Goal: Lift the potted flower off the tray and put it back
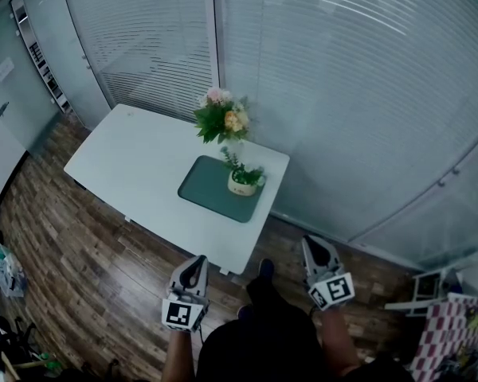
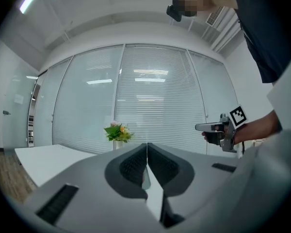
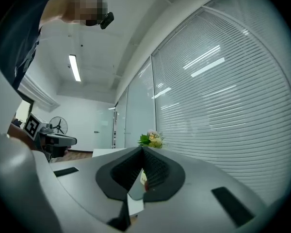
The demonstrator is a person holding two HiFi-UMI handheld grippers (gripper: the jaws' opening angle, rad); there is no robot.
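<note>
A small potted plant (image 1: 243, 180) in a pale pot stands on the right part of a dark green tray (image 1: 209, 191) on a white table (image 1: 135, 165). Both grippers hang level over the wooden floor, short of the table's near edge and well apart from the pot. My left gripper (image 1: 195, 263) is shut with nothing in it; its own view shows the jaws pressed together (image 2: 147, 152). The right gripper (image 1: 315, 243) is likewise shut and empty (image 3: 142, 154). The tray and most of the pot are hidden behind the jaws in both gripper views.
A vase of pink and orange flowers (image 1: 221, 118) stands at the table's far edge behind the tray, also seen as flowers (image 2: 117, 132) and flowers (image 3: 152, 139). Glass walls with blinds (image 1: 342, 94) close the back. A checked bag (image 1: 450, 329) lies at lower right.
</note>
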